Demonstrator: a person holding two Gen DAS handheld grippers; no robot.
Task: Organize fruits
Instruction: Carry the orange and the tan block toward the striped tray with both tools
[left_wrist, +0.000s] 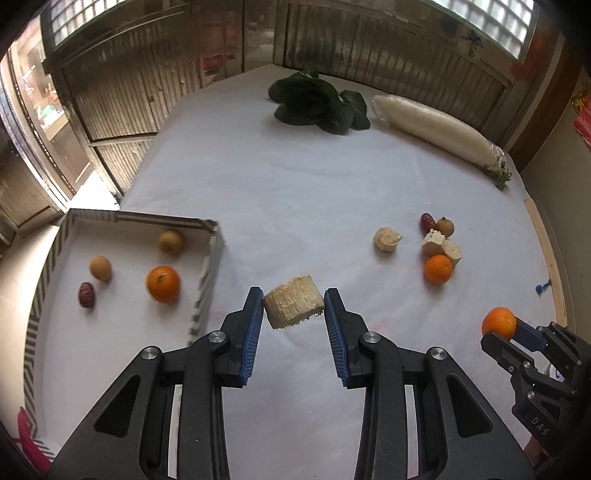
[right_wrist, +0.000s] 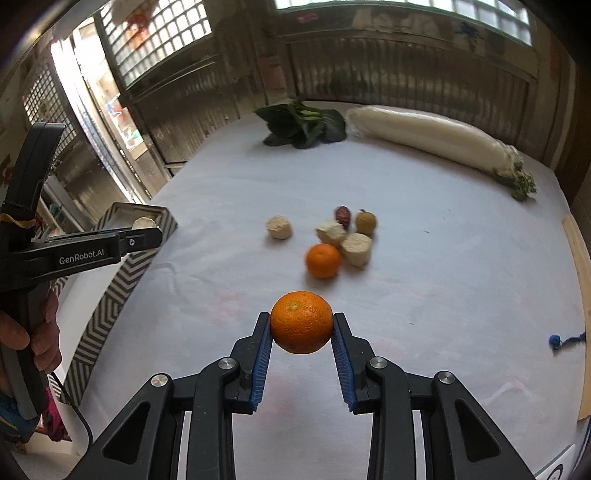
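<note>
My left gripper (left_wrist: 294, 308) pinches a pale corn chunk (left_wrist: 293, 305) just right of the striped tray (left_wrist: 207, 280); my right gripper (right_wrist: 302, 325) clamps an orange (right_wrist: 301, 322), with the remaining fruit pile (right_wrist: 340, 240) ahead of it.

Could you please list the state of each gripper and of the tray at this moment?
left gripper: shut on a beige chunk, held above the cloth
right gripper: shut on an orange, lifted
tray: open, four fruits inside
</note>
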